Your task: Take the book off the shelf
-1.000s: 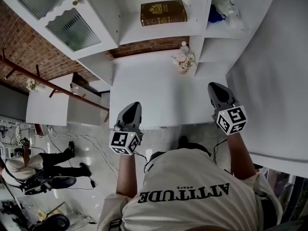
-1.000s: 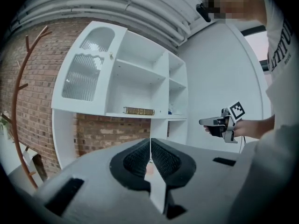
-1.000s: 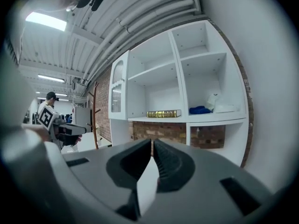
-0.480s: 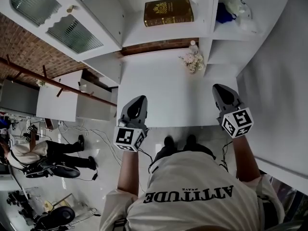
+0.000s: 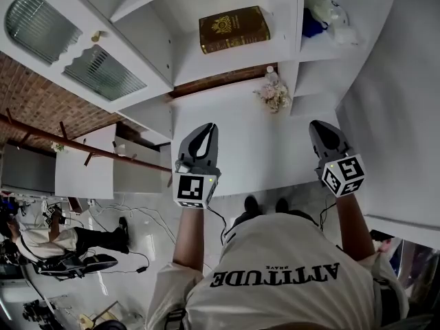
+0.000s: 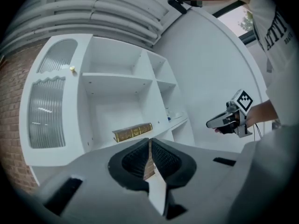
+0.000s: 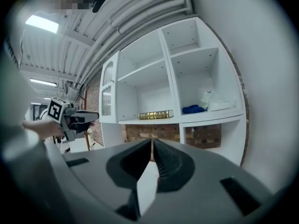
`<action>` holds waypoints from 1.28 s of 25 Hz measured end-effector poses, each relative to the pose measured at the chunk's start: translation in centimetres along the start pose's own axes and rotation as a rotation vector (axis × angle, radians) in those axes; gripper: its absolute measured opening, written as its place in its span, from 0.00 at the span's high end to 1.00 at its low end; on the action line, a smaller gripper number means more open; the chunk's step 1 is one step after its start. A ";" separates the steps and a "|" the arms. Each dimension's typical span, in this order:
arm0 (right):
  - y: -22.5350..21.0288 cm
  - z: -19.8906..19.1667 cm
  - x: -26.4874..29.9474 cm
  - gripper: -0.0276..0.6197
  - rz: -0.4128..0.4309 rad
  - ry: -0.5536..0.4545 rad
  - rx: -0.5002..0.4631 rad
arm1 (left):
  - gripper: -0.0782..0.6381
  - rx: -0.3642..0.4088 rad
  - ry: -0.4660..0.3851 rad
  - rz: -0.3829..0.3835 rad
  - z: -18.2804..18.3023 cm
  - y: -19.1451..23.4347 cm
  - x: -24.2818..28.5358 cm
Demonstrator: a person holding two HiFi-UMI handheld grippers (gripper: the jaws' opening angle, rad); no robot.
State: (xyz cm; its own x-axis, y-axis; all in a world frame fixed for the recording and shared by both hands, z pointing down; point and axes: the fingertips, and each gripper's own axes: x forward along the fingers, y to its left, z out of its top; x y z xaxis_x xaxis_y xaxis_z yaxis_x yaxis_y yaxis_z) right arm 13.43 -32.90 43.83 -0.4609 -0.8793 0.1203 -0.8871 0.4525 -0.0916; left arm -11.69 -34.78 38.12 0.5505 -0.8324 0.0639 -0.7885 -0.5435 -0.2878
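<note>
Jaws on the left gripper (image 5: 205, 128) and right gripper (image 5: 318, 125) are pressed together, holding nothing. Top middle, the brown book (image 5: 234, 29) lies flat on the shelf (image 5: 206, 62), long side across, far ahead, nearer the left one.

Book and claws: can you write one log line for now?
book: flat on shelf | left claw: shut, empty | right claw: shut, empty

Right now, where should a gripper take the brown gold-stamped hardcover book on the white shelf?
Likely the spine edge facing out: come straight in from the open front, jaws above and below. The brown gold-stamped book lies flat on the white shelf, clear space overhead.
</note>
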 end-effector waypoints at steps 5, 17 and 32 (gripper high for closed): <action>0.0 1.3 0.4 0.91 -0.057 -0.021 -0.016 | 0.85 0.090 0.003 -0.073 1.1 1.4 3.2; -1.3 1.0 0.6 0.91 -0.158 -0.014 -0.047 | 0.85 0.264 0.010 -0.158 4.4 5.2 11.5; -2.6 -0.3 -1.1 0.91 -0.253 -0.011 0.010 | 0.75 0.465 0.126 -0.264 3.6 6.5 21.5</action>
State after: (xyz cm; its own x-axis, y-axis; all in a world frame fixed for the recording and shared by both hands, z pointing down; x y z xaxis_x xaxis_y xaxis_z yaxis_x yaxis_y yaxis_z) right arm 16.26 -33.03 44.22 -0.2243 -0.9658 0.1301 -0.9737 0.2168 -0.0698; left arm -3.95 -55.84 34.24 0.6538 -0.6960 0.2970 -0.4079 -0.6547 -0.6363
